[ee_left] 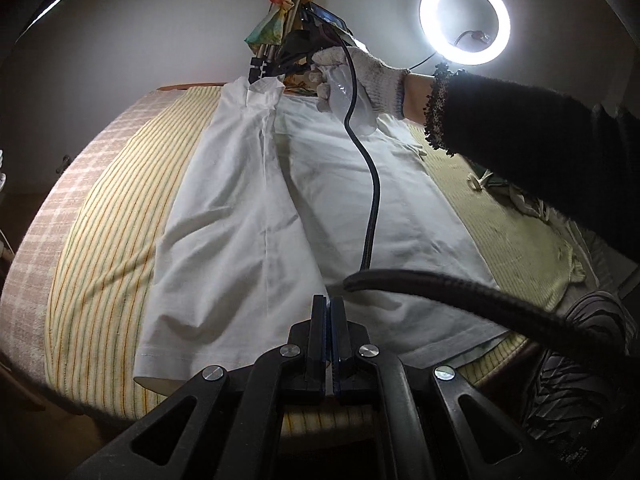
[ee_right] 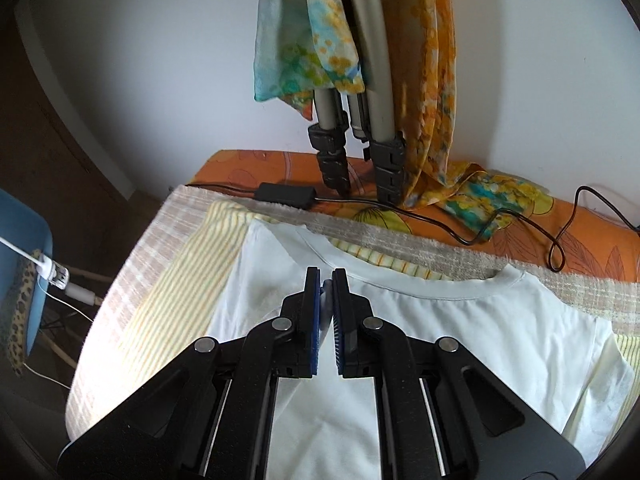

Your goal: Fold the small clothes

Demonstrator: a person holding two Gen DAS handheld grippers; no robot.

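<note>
Clearly soft goods: a white cotton T-shirt (ee_left: pixel 400 208) lies on the worktop's yellow striped towel (ee_left: pixel 108 220), its left side drawn up and over towards the middle. Left hand-held gripper (ee_left: pixel 329 302) clenched over the hem; whether it pinches cloth, cannot tell. Right hand-held gripper (ee_right: pixel 327 280) nearly clenched, a sliver of white cloth between the pads, by the ribbed neckline (ee_right: pixel 440 292). Judged light, limp, creasing easily, not fragile. Best hold: hem and shoulder corners, taut.

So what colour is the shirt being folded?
Plain white; the shirt shows best in the right wrist view, neckline visible.
</note>
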